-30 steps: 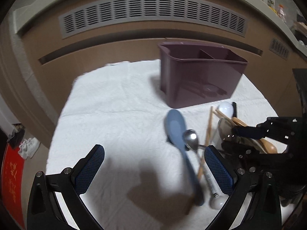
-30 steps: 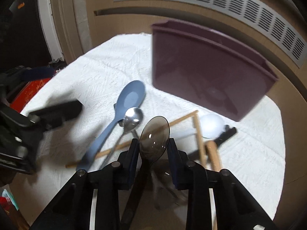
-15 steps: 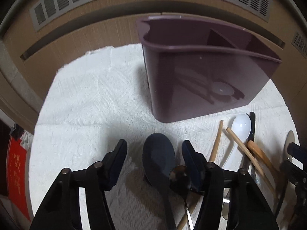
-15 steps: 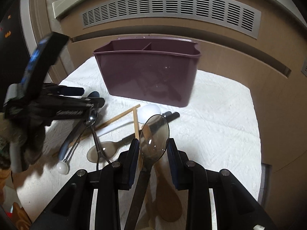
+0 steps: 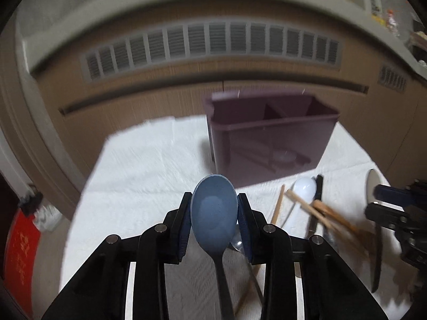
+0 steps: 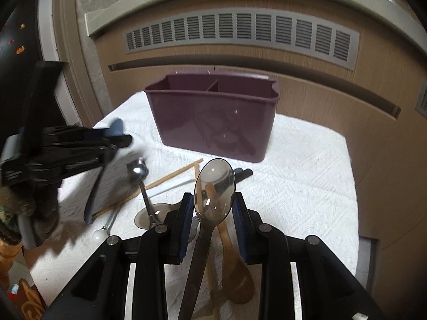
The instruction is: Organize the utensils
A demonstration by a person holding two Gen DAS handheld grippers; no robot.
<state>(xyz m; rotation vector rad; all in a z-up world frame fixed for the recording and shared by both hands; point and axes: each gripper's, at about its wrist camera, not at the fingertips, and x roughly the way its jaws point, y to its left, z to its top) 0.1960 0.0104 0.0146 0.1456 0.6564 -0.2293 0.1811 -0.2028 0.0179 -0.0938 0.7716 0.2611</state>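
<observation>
While its jaws close, the left gripper [image 5: 214, 214] pinches the blue spoon [image 5: 214, 214] by its bowl, lifted above the white cloth [image 5: 149, 176] before the purple utensil caddy [image 5: 269, 138]. Seen from the right wrist, the right gripper [image 6: 213, 208] stands narrowly set, clamping a translucent brown spoon [image 6: 214, 190] over the remaining utensils, the caddy straight ahead.

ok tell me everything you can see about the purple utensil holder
The purple utensil holder is a glossy, dark plum plastic bin, roughly rectangular with a rolled rim and one end of the rim shaped like a spout. An inner wall splits it into compartments, and what can be seen of them holds nothing. It stands upright on the white cloth, in front of a wooden cabinet front. Its shiny face mirrors the utensils lying before it. Nothing touches it but the cloth.
</observation>
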